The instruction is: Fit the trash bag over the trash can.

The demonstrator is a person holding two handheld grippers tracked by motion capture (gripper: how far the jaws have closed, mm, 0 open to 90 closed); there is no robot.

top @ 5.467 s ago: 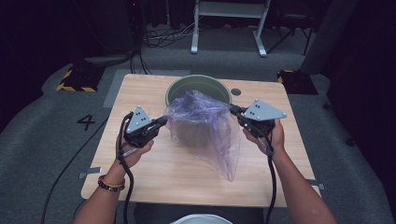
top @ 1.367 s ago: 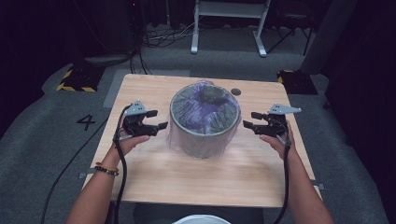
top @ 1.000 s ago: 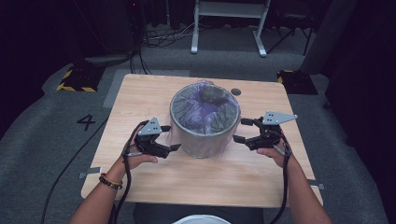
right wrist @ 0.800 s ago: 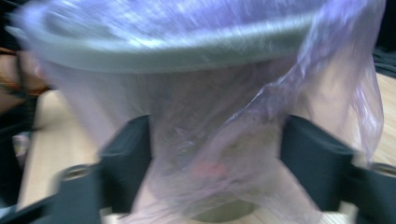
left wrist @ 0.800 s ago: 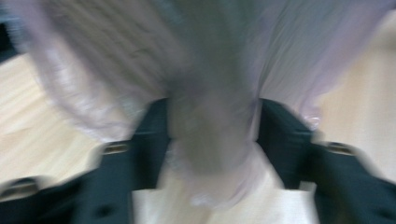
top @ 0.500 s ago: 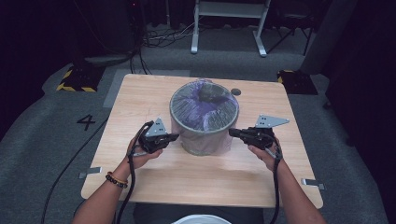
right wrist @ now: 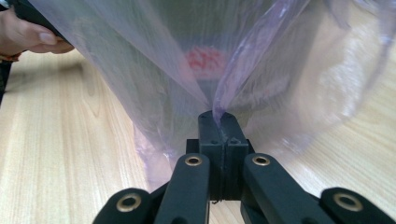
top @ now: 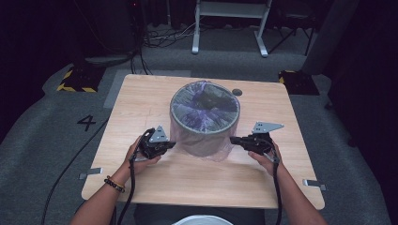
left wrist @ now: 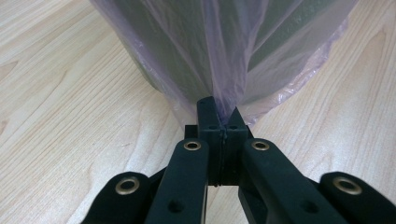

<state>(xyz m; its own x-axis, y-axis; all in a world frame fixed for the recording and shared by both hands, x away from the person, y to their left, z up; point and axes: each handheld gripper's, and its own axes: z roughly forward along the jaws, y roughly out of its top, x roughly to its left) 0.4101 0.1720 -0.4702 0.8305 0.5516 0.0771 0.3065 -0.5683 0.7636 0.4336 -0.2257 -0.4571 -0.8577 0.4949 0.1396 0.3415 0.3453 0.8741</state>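
Left gripper (left wrist: 219, 119): lower middle of left gripper view, jaws pressed together on a fold of the bag (left wrist: 224, 60); film pulled taut into a pleat rising from the tips; lower left of centre in high view (top: 170, 146), low beside the bin's left wall.
Right gripper (right wrist: 219, 123): lower middle of right gripper view, jaws clamped on a pinch of bag film (right wrist: 154, 65), which fans up and out from the tips; right of centre in high view (top: 233, 139), beside the bin's right wall.
Jaw motion: both pairs just closed, film between them.
Left hand (top: 141, 157): lower left of high view, wrapped round the gripper body; bracelet (top: 114, 184) on the wrist; seen also at upper left edge of right gripper view (right wrist: 28, 35).
Right hand (top: 263, 157): lower right of high view, gripping from behind, forearm running to the bottom edge.
Cables: one trailing from each gripper toward the bottom edge.
Bag: translucent purple, lining the bin (top: 205, 119) and folded over its rim, skirt hanging down the outer wall to the table, bunched at lower right of the bin.
Bin: round, grey-green, upright at centre of the table, between the grippers.
Table (top: 141, 103): light wood, middle of high view.
Dark disc (top: 237, 92): on the table just beyond the bin, upper right of it.
Floor mark "4" (top: 87, 123): left of the table on grey carpet.
Metal frame (top: 230, 23): top centre, beyond the table.
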